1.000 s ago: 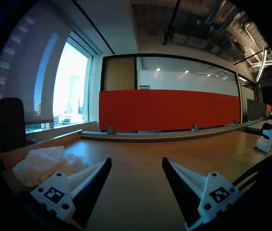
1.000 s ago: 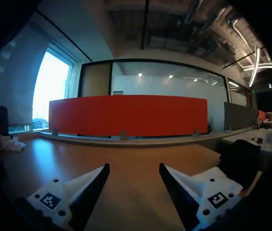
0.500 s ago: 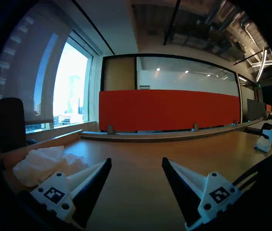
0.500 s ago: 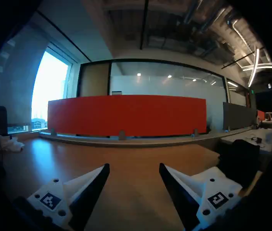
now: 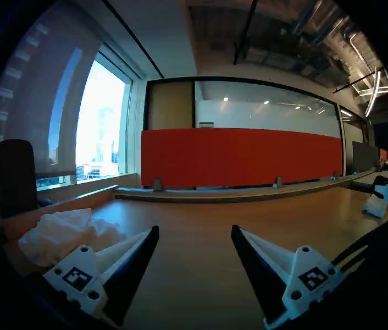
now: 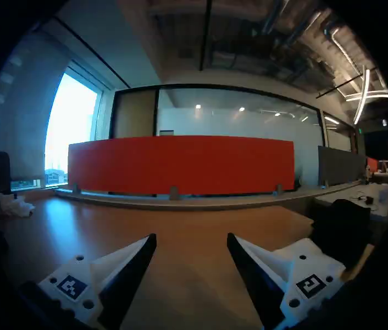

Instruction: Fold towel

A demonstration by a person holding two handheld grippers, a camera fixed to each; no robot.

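I am holding the left gripper (image 5: 194,228) level above the table (image 5: 194,286) — jaws wide, empty — crumpled towel (image 5: 65,234) beside it. The right gripper (image 6: 191,236) is hovering likewise, wide.

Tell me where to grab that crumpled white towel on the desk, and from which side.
Take the towel by a raised fold at its near, right-hand edge, probably with the open left gripper, swinging left and coming in low along the desk. It lies in a loose heap with no flat corner showing, so an upstanding ridge gives something to pinch.
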